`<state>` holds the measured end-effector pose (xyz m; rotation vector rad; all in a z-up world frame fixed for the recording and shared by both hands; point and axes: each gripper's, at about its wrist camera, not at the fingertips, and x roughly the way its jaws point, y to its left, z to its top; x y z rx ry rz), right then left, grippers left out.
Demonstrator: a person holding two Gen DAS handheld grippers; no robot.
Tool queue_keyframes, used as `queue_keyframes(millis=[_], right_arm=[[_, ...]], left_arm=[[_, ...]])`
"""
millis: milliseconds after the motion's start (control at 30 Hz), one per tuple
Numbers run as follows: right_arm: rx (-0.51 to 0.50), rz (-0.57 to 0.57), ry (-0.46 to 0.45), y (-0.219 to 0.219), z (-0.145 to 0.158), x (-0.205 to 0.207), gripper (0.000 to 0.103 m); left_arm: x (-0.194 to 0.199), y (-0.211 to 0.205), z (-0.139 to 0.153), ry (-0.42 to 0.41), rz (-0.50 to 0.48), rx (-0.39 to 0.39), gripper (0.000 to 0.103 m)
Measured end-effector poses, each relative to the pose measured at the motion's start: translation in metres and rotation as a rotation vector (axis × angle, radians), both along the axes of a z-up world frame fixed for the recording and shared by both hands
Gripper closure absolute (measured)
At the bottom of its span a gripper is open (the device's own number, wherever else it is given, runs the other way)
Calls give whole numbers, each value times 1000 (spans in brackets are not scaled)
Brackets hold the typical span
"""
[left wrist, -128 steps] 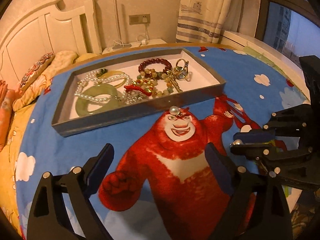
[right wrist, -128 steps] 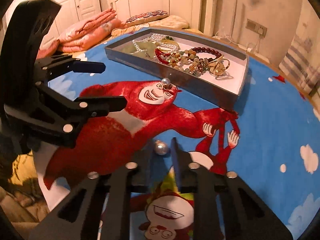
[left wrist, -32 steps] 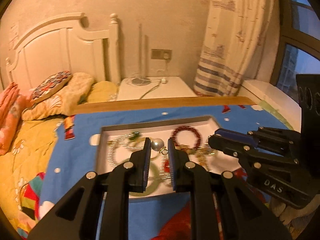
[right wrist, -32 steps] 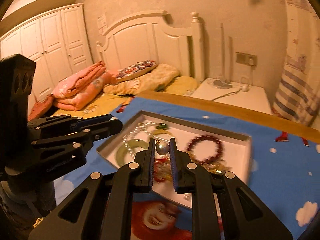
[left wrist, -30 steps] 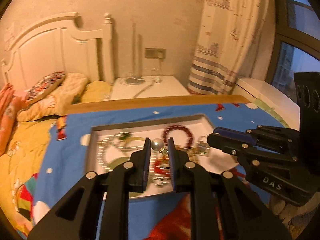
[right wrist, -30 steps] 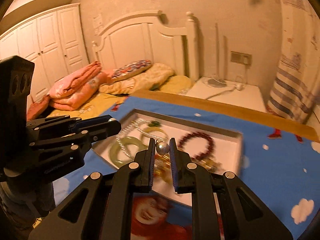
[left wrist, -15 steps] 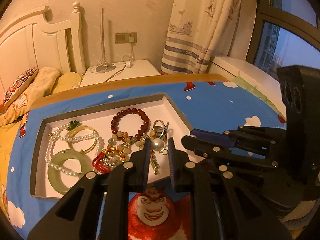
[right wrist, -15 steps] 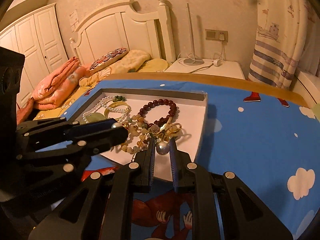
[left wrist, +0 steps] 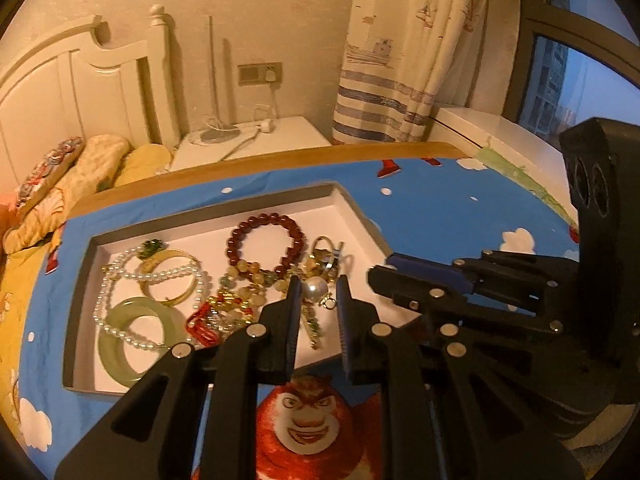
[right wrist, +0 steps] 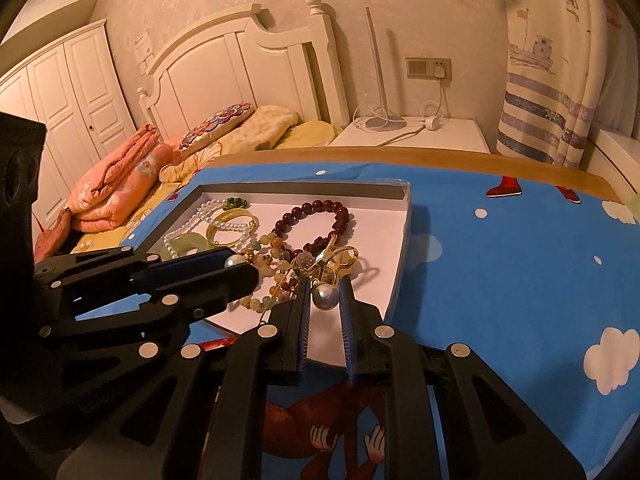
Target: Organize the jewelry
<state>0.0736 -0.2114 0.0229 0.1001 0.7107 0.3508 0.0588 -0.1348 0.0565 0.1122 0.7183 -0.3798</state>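
A shallow grey tray with a white floor (left wrist: 360, 216) (right wrist: 400, 240) lies on the blue cartoon cloth. It holds a red bead bracelet (left wrist: 266, 242) (right wrist: 320, 220), a pearl necklace (left wrist: 116, 280), a green jade bangle (left wrist: 136, 340), a gold bangle (left wrist: 168, 276) and gold pieces. My left gripper (left wrist: 316, 290) is shut on a pearl earring (left wrist: 315, 288) above the tray's near right part. My right gripper (right wrist: 325, 296) is shut on a second pearl earring (right wrist: 325, 296) over the tray's near right corner. The two grippers are side by side.
The table's wooden far edge (left wrist: 280, 160) borders a bed with pillows (right wrist: 240, 128) and a white nightstand (right wrist: 412, 136) with cables. A striped curtain (left wrist: 392, 80) hangs at the back right. Blue cloth (right wrist: 520, 280) lies right of the tray.
Both grippers picked a pearl earring off the cloth, lifted, and have come down and forward over the tray's near right part, each still shut on its pearl.
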Motion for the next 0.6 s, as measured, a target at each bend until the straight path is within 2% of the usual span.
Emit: queue_keyframes(millis=[67, 100, 133, 167, 200, 333, 367, 400, 500, 600], right_arm=[[7, -25, 1, -4, 0, 0, 76], [16, -33, 5, -6, -1, 0, 70], [30, -40, 7, -9, 0, 0, 66], [36, -49, 4, -12, 0, -1, 54], [38, -65, -1, -14, 1, -2, 40], [76, -71, -53, -17, 9, -10, 29], [79, -88, -78, -17, 14, -13, 22], [87, -104, -101, -19, 19, -17, 16], [128, -150, -159, -24, 32, -26, 16], [151, -212, -173, -23, 40, -36, 16]], left_arm=[[0, 6, 0, -7, 39, 7, 61], [-1, 9, 0, -12, 56, 5, 55], [-2, 15, 1, -25, 80, -1, 42], [-3, 21, 3, -39, 100, -7, 33], [-4, 26, 5, -51, 118, -13, 30], [-12, 47, 14, -131, 196, 10, 8], [-16, 53, 17, -166, 216, 28, 2], [-19, 57, 20, -191, 225, 37, 2], [-28, 79, 28, -259, 306, 89, 2], [-31, 101, 26, -259, 414, 144, 2]])
